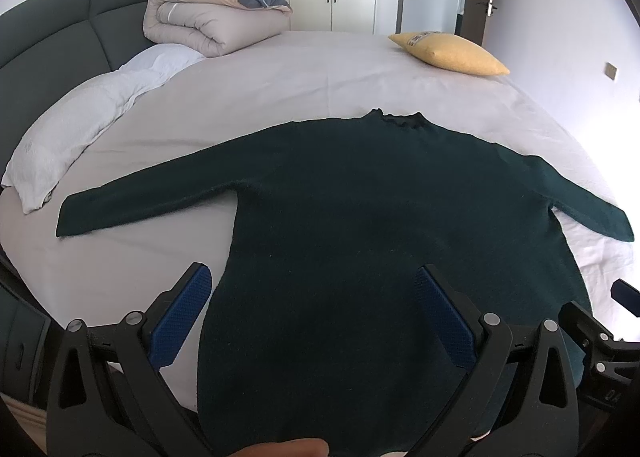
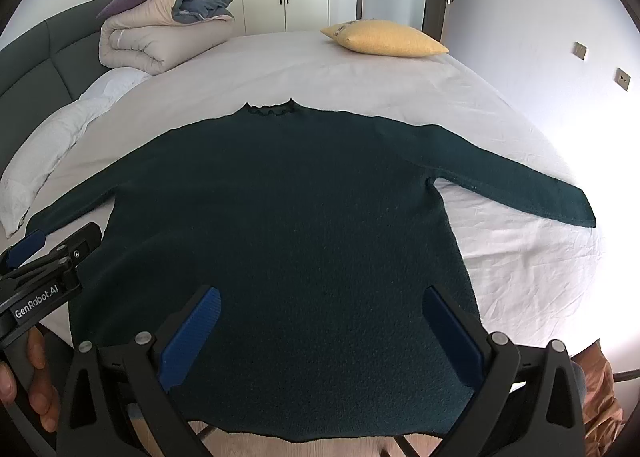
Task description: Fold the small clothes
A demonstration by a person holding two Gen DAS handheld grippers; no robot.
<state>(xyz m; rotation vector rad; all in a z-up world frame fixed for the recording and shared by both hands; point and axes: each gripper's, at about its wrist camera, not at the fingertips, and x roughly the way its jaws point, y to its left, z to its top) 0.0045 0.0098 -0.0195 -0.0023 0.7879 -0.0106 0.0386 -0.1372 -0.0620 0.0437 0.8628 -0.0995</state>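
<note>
Blue-padded left tongs [image 1: 312, 313] hang nearest the lens in the left wrist view, spread wide with nothing between the pads, poised above the lower left part of a dark green sweater [image 1: 360, 237]. Right tongs [image 2: 322, 331] stand just as wide and empty in the right wrist view, above the sweater's lower middle, close to the hem [image 2: 320, 433] that hangs a little over the bed's near edge. Lying flat on the pale sheet of the bed [image 1: 300, 69], the sweater has its collar [image 2: 272, 109] toward 12 o'clock and its 2 sleeves spread out: the left sleeve [image 1: 140, 205] runs to 9 o'clock, the right sleeve [image 2: 520, 185] to 3 o'clock. No fold shows yet, so I judge the task at its very start, with the garment laid out and neither tool touching it. By my reading the next move calls for each tool to reach outward for a cuff or shoulder, pinch the knit, and bring a sleeve across the body. Far off at 11 o'clock sits a rolled duvet [image 1: 208, 17], and at 1 o'clock a yellow cushion [image 1: 452, 53], both well apart from the work.
</note>
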